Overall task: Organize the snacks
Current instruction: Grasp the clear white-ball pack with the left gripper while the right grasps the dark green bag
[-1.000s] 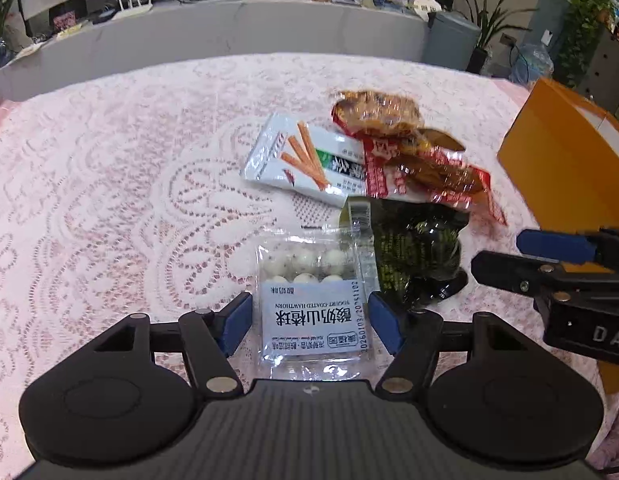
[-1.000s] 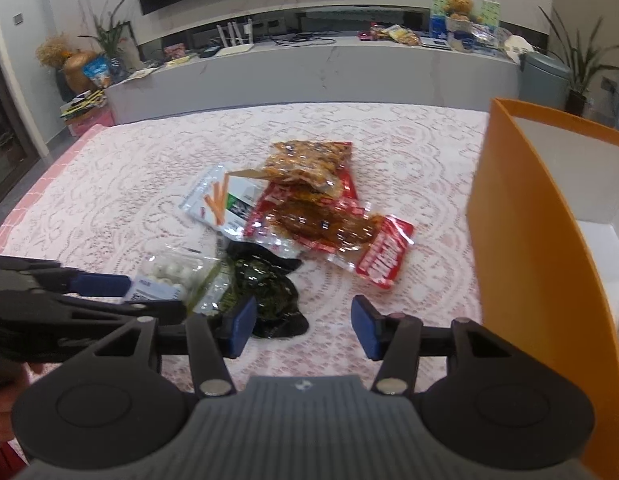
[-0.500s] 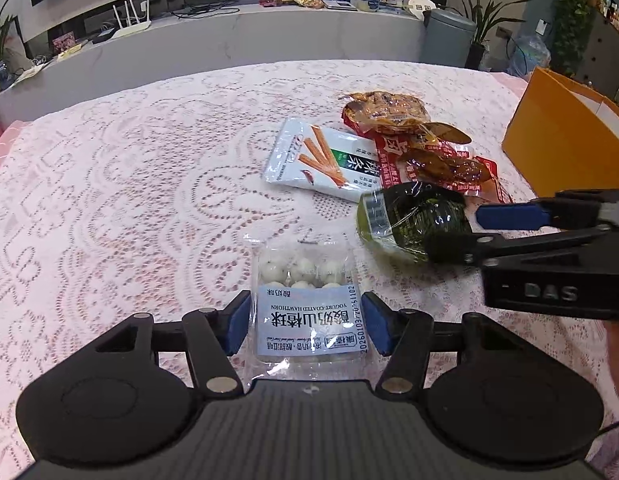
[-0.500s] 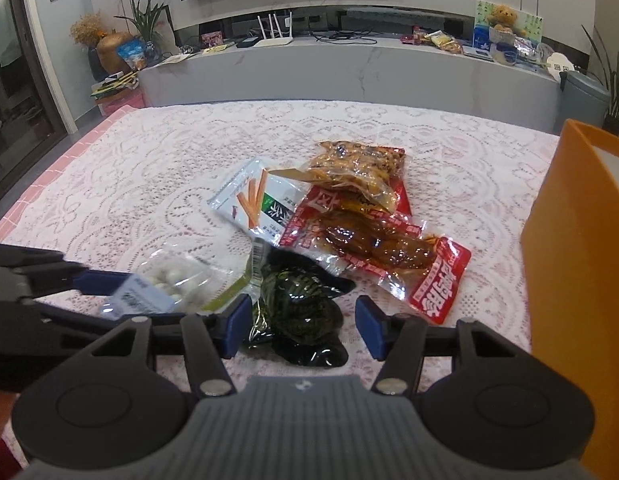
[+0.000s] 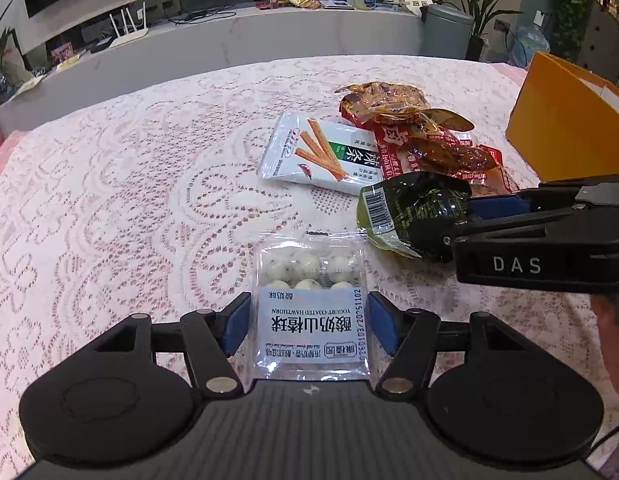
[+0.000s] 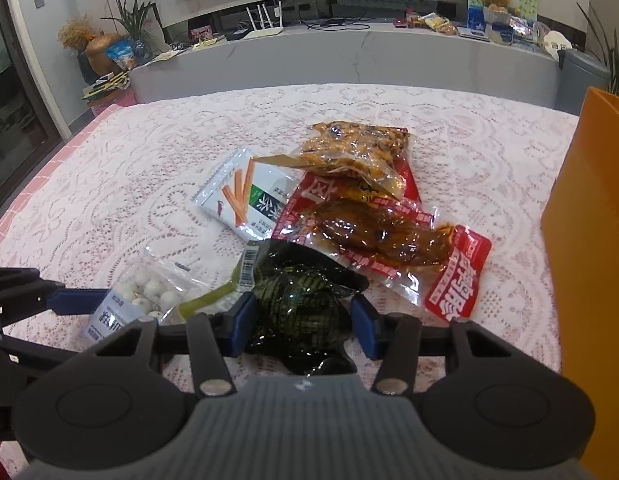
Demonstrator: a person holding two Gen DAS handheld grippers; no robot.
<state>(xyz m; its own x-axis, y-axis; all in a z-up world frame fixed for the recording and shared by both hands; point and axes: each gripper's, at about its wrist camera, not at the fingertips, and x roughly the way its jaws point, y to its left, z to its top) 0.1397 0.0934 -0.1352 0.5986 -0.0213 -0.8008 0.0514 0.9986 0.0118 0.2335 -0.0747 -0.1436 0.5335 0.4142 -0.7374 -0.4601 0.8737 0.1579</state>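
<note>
A clear pack of white yogurt hawthorn balls (image 5: 309,312) lies between the blue pads of my left gripper (image 5: 307,322), which is open around it; the pack also shows in the right wrist view (image 6: 141,300). A dark green pouch (image 6: 301,304) lies between the pads of my right gripper (image 6: 299,324), also open; in the left wrist view the pouch (image 5: 413,212) sits at the right gripper's (image 5: 473,220) tips. Beyond lie a white stick-snack packet (image 5: 321,156), a red packet of brown meat (image 6: 381,236) and an amber packet (image 6: 357,148).
An orange box (image 6: 589,240) stands at the table's right side, also in the left wrist view (image 5: 565,128). The pink lace tablecloth (image 5: 129,180) covers the table. A grey counter with clutter runs behind (image 6: 349,52).
My right gripper has moved forward so the dark green pouch now lies between its pads. My left gripper has stayed around the hawthorn ball pack and drawn back slightly.
</note>
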